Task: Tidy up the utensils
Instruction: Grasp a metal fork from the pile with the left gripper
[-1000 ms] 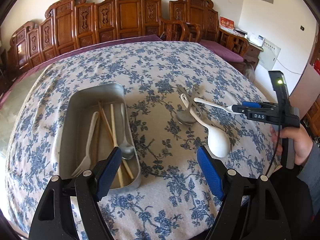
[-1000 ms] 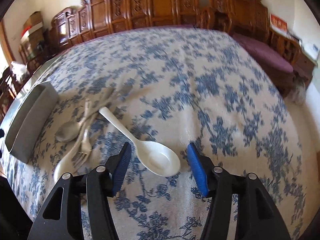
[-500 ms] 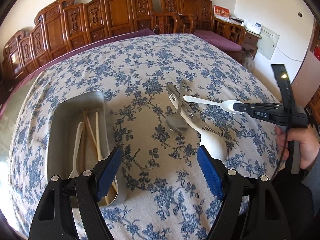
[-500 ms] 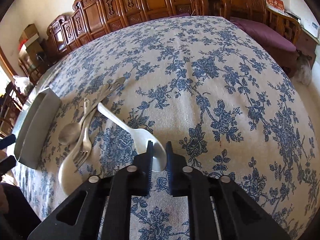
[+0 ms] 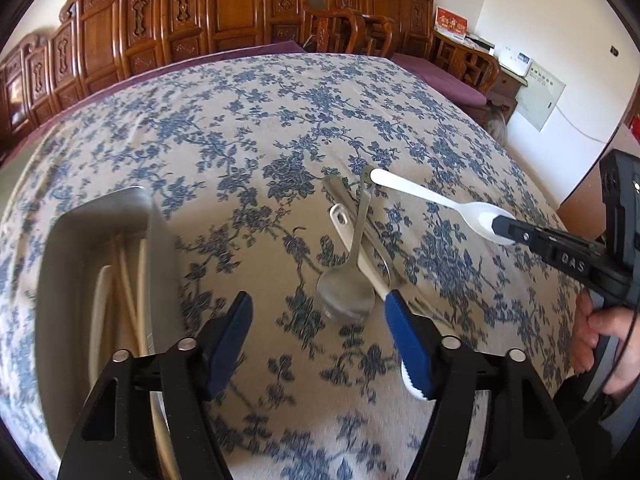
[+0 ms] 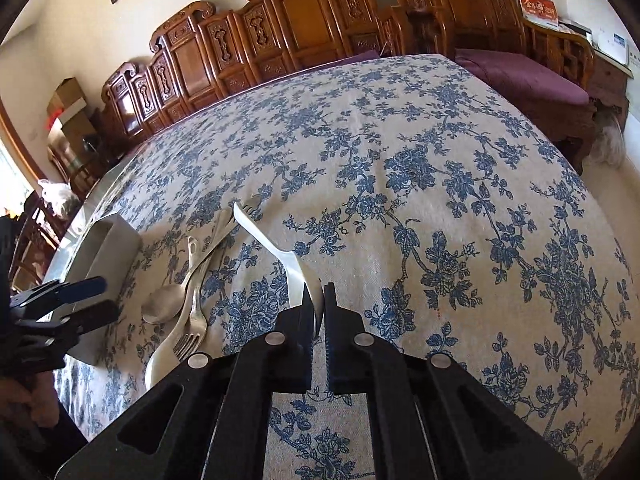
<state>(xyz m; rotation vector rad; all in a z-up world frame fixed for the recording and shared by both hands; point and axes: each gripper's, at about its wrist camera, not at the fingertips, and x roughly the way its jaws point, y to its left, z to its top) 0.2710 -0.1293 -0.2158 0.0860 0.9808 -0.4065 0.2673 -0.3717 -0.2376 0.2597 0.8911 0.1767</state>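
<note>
My right gripper (image 6: 319,312) is shut on the bowl of a white plastic spoon (image 6: 276,248) and holds it lifted above the tablecloth; the spoon also shows in the left wrist view (image 5: 432,200), with the right gripper (image 5: 500,226) on its bowl. A metal spoon (image 5: 346,292), a white ladle-like spoon (image 5: 344,224) and metal forks (image 6: 192,336) lie in a pile on the cloth. My left gripper (image 5: 320,336) is open and empty, just in front of the metal spoon. A metal tray (image 5: 60,264) at left holds chopsticks and white utensils.
The round table has a blue floral tablecloth (image 6: 440,200). Carved wooden chairs (image 5: 240,12) ring the far side. The tray also shows in the right wrist view (image 6: 108,248), at the table's left edge.
My right gripper has lifted the white spoon off the cloth. My left gripper has moved right, away from the tray and toward the utensil pile.
</note>
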